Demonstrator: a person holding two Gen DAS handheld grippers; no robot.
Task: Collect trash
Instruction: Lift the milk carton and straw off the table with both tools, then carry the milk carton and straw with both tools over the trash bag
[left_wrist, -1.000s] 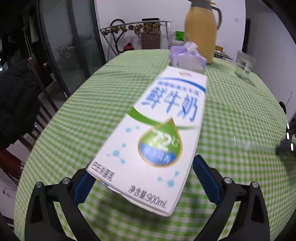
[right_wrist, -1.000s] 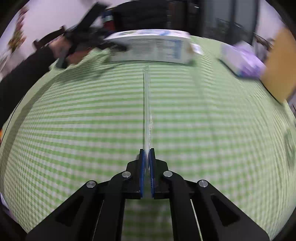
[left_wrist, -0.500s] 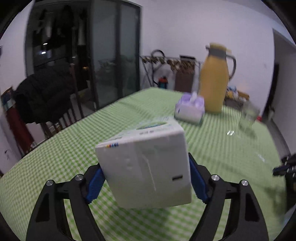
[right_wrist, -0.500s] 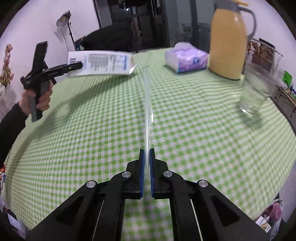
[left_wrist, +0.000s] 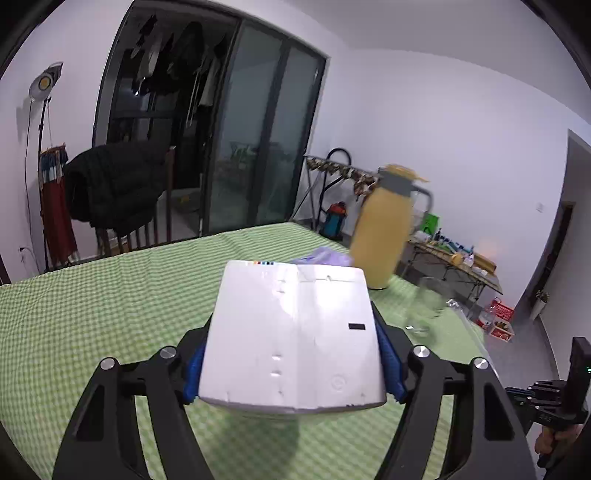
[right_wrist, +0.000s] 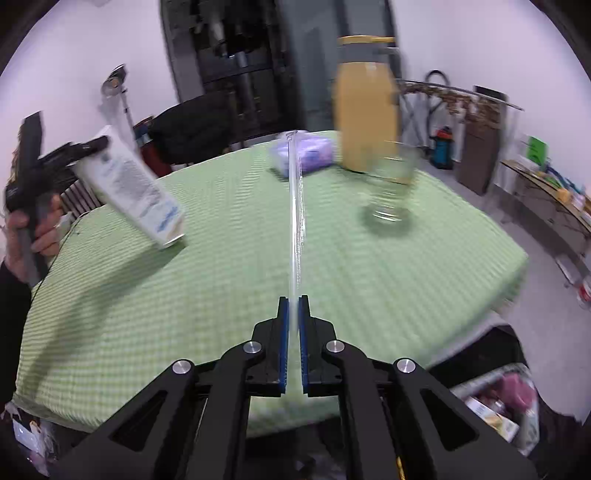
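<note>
The left wrist camera sits just behind the left gripper (left_wrist: 293, 354), looking along its fingers over the green checked table (left_wrist: 110, 314) toward the yellow thermos (left_wrist: 384, 236), with the milk carton's (left_wrist: 291, 332) white base filling the near view. The right wrist camera rides behind the right gripper (right_wrist: 293, 314), above the table's near edge (right_wrist: 184, 295), also facing the thermos (right_wrist: 365, 107). Both views share the tablecloth, thermos, purple tissue pack (right_wrist: 306, 153) and drinking glass (right_wrist: 391, 188); each catches the other gripper at its edge.
</note>
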